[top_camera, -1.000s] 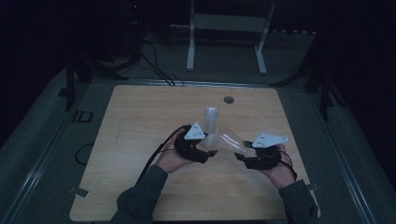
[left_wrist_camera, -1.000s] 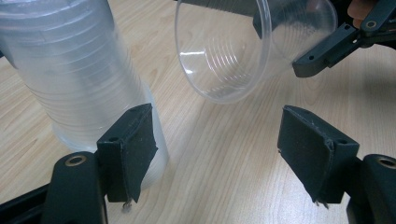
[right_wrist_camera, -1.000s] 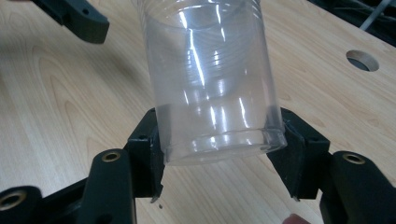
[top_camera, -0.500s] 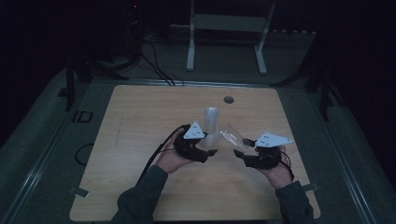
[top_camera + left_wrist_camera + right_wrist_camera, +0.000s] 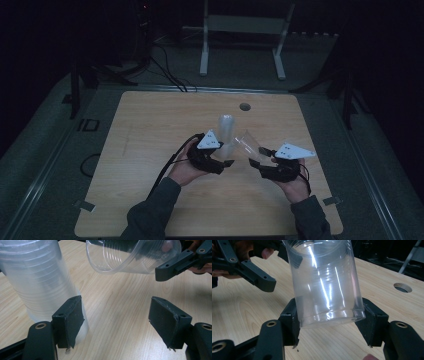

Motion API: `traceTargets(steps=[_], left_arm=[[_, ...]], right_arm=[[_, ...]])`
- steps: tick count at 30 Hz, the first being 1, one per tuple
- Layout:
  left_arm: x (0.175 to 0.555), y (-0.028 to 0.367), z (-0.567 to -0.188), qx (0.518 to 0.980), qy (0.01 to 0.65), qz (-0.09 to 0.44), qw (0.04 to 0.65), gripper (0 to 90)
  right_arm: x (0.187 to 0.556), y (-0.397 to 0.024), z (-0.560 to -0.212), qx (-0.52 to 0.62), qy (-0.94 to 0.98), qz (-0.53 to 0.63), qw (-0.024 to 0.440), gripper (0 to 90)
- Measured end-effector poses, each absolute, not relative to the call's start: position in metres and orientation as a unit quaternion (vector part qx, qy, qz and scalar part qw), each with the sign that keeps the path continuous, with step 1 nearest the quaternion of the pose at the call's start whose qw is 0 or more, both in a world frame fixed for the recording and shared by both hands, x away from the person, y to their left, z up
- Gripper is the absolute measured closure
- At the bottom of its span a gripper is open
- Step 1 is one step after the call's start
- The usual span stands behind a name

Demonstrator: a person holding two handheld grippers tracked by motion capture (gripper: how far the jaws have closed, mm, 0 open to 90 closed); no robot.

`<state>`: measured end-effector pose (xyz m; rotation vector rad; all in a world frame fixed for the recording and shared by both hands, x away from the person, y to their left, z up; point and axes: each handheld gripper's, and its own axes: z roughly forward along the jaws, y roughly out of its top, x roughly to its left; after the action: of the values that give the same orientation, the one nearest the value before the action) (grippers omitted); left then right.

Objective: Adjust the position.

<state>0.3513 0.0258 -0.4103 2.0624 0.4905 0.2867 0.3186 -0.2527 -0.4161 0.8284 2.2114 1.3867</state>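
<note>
Right tongs (image 5: 329,322): clenched on the base of a single clear plastic cup (image 5: 325,285), one jaw on each side of its bottom rim. Cup tilted, mouth pointing away from these tongs toward the left tongs. In the high view the right tongs (image 5: 261,156) sit in the person's right hand (image 5: 295,186), cup (image 5: 246,144) lifted off the tabletop (image 5: 150,125).

Left tongs (image 5: 115,322): released, jaws standing apart with bare wood between them. The near jaw rests just beside, possibly touching, the foot of a stack of clear cups (image 5: 40,282); cannot tell if it presses. The stack stands upright on the tabletop, outside the jaw gap. The held cup (image 5: 130,256) hangs above and beyond the gap, mouth turned toward the stack.

High view: left tongs (image 5: 226,161) in the left hand (image 5: 185,170), stack (image 5: 226,131) just ahead of them. A round hole (image 5: 244,106) in the tabletop lies well beyond both tongs.
</note>
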Motion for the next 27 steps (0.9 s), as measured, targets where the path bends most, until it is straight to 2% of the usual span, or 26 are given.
traceTargets(steps=[10, 27], left_arm=[[0.3514, 0.0254, -0.4090, 0.841, 0.204, 0.118, 0.487, 27.2], [0.3520, 0.0224, -0.4056, 0.829, 0.208, 0.106, 0.507, 27.2]], right_arm=[[0.3191, -0.2526, -0.4189, 0.307, 0.776, 0.514, 0.202, 41.6], [0.3164, -0.2549, -0.4211, 0.328, 0.741, 0.539, 0.230, 41.6]])
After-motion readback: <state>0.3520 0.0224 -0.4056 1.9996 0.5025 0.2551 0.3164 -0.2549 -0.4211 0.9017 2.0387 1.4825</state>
